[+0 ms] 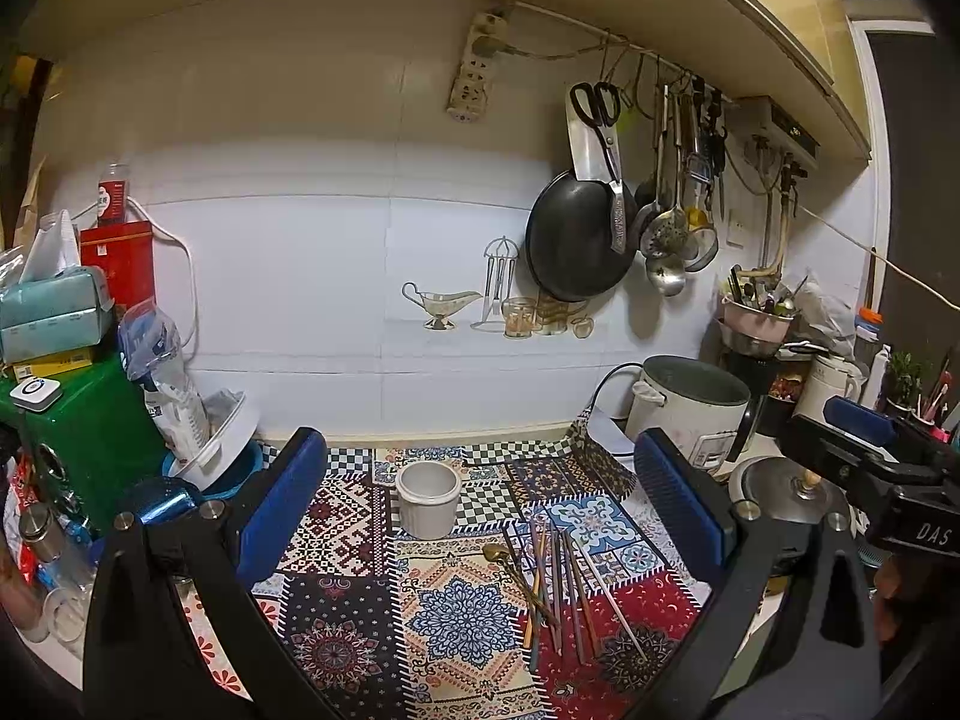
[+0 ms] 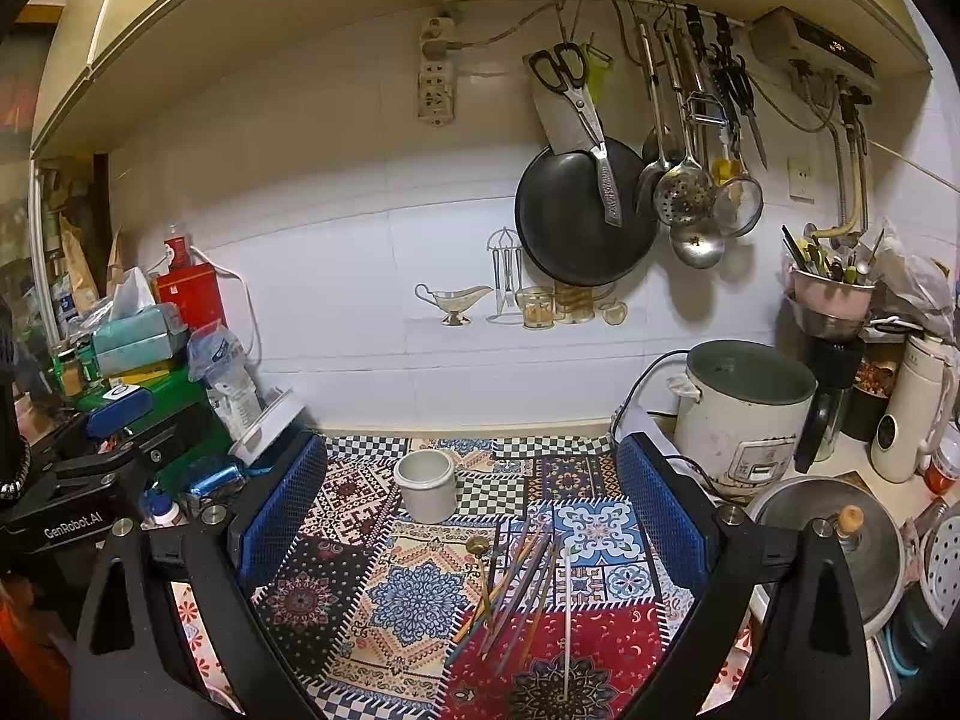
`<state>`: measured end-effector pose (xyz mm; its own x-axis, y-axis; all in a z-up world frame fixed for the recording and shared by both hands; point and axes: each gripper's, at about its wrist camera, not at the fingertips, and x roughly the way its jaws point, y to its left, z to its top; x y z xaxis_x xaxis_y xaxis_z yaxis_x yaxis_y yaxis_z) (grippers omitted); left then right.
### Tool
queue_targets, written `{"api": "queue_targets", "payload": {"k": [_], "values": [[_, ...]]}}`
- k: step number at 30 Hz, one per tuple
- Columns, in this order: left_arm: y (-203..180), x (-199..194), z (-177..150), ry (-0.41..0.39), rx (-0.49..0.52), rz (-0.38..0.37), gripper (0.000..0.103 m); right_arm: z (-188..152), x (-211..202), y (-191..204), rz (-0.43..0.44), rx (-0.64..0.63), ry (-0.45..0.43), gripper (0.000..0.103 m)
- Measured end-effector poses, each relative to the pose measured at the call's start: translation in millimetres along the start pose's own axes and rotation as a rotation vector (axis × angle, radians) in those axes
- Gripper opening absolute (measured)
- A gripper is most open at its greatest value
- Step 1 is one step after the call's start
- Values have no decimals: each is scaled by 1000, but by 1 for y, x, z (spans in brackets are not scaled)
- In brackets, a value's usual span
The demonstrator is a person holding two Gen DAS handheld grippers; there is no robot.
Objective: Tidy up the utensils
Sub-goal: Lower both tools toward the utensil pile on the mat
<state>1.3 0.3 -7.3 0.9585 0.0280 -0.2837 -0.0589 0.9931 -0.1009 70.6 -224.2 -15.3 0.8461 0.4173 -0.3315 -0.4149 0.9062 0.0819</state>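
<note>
A white ceramic cup (image 1: 427, 498) stands upright on the patterned cloth (image 1: 348, 618); it also shows in the right wrist view (image 2: 425, 485). A loose pile of several chopsticks (image 1: 561, 588) and a gold spoon (image 1: 510, 564) lies on the cloth in front of and right of the cup, also seen in the right wrist view: chopsticks (image 2: 522, 588), spoon (image 2: 480, 558). My left gripper (image 1: 480, 516) is open and empty above the cloth. My right gripper (image 2: 471, 516) is open and empty, just above the pile. The right gripper shows at the left view's right edge (image 1: 870, 438).
A white rice cooker (image 2: 744, 414) and a pot lid (image 2: 834, 540) stand at the right. A green box (image 1: 90, 420), tissues, bags and a tilted white container (image 1: 222, 438) crowd the left. A black pan (image 2: 582, 210) and ladles hang on the wall.
</note>
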Motion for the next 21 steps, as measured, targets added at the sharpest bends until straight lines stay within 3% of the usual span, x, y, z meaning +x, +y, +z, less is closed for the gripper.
{"api": "queue_targets", "payload": {"k": [11, 21], "values": [[-2, 14, 0, 24, 3, 9, 103, -2, 10, -6, -4, 11, 20, 97], [1, 75, -26, 163, 14, 29, 103, -28, 56, -26, -59, 35, 139, 97]]}}
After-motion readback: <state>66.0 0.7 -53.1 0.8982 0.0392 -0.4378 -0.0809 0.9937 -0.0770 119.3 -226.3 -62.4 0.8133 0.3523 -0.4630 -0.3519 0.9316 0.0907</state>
